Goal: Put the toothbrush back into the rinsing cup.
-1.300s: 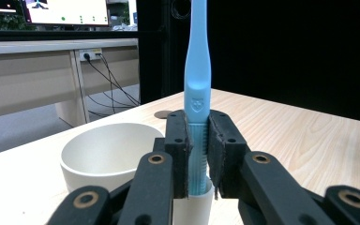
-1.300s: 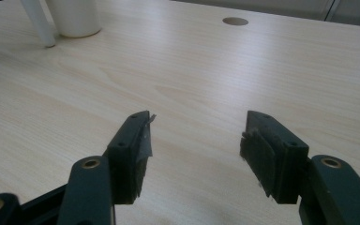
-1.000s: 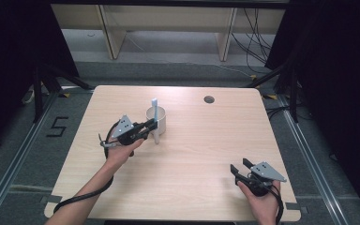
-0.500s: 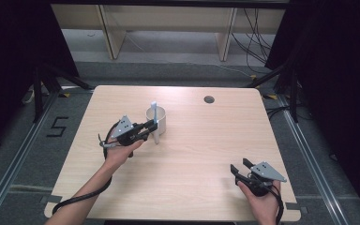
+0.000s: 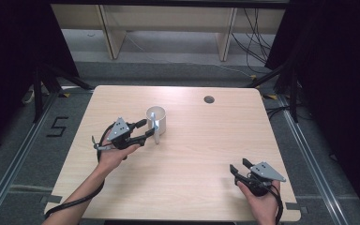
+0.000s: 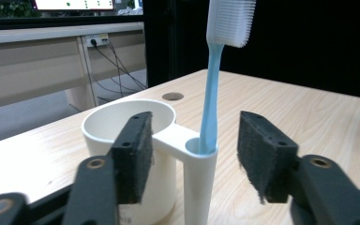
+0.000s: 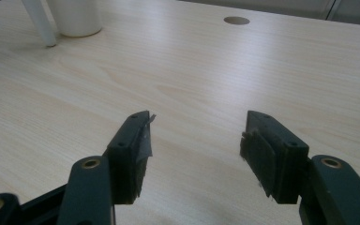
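Release step w/ the left gripper is where we are, and doing it well means backing off clean. Right gripper first, nearest us by the worktop's near right corner: jaws apart, nothing between them, just bare wood ahead in the right gripper view, parked well away from the action. Good, leave it there.

Now the left gripper, toward the worktop's left-centre. Its jaws have just been opening; in the left gripper view the pads stand clear on either side of the cup's side tube, w/ the toothbrush between them but untouched. So: let go, not gripping.

Toothbrush sits upright in that narrow tube on the white cup, head up, bristles at the top. Cup stands left of centre, toward the far edge, and beyond it a cable hole near the far edge.

Tip, as I read it: pull the left gripper straight back along its own line, no sideways swing, since either pad could clip the handle or the tube and tip the cup. Keep jaws wide till they're past the tube. Brush looks top-heavy, so go slow.
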`<state>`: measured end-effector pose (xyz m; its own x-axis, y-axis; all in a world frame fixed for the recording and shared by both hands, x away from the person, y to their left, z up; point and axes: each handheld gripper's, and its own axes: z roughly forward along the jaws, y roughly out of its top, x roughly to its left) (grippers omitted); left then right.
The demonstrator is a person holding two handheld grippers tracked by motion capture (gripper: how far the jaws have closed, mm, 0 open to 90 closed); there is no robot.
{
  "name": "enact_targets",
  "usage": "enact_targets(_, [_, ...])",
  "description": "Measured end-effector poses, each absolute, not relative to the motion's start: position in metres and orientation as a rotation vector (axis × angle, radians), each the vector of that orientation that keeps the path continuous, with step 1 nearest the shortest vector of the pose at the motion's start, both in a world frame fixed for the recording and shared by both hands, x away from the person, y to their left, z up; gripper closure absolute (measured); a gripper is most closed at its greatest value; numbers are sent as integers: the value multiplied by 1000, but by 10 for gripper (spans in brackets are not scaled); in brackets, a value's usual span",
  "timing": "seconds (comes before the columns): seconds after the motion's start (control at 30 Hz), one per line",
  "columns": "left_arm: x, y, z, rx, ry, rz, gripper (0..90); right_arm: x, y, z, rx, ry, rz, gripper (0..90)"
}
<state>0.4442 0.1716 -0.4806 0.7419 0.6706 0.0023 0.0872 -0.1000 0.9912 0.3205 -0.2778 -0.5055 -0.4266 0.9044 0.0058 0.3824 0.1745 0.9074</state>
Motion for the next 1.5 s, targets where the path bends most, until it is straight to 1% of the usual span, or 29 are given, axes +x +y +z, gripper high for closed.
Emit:
enact_targets(0.03, [442, 173, -480, 1631, 627, 547, 405, 321, -277, -506, 1216, 1899, 1239, 426])
enact_targets(0.13, [440, 176, -480, 1634, 622, 549, 372, 321, -277, -506, 1218, 1899, 1239, 426])
enact_targets(0.43, [430, 188, -478, 1655, 665, 538, 337, 321, -278, -506, 1214, 1902, 1215, 427])
enact_targets(0.77, [417, 205, -476, 1658, 684, 560, 330, 320, -277, -506, 1224, 1910, 1225, 426])
enact_targets(0.83, [413, 210, -476, 1633, 682, 586, 334, 320, -277, -506, 1224, 1910, 1225, 426])
enact_targets(1.0, [408, 219, -474, 1620, 699, 598, 335, 320, -277, -506, 1222, 1904, 1228, 426])
enact_targets(1.5, [387, 244, -490, 1611, 737, 628, 334, 320, -276, -506, 1229, 1911, 1225, 425])
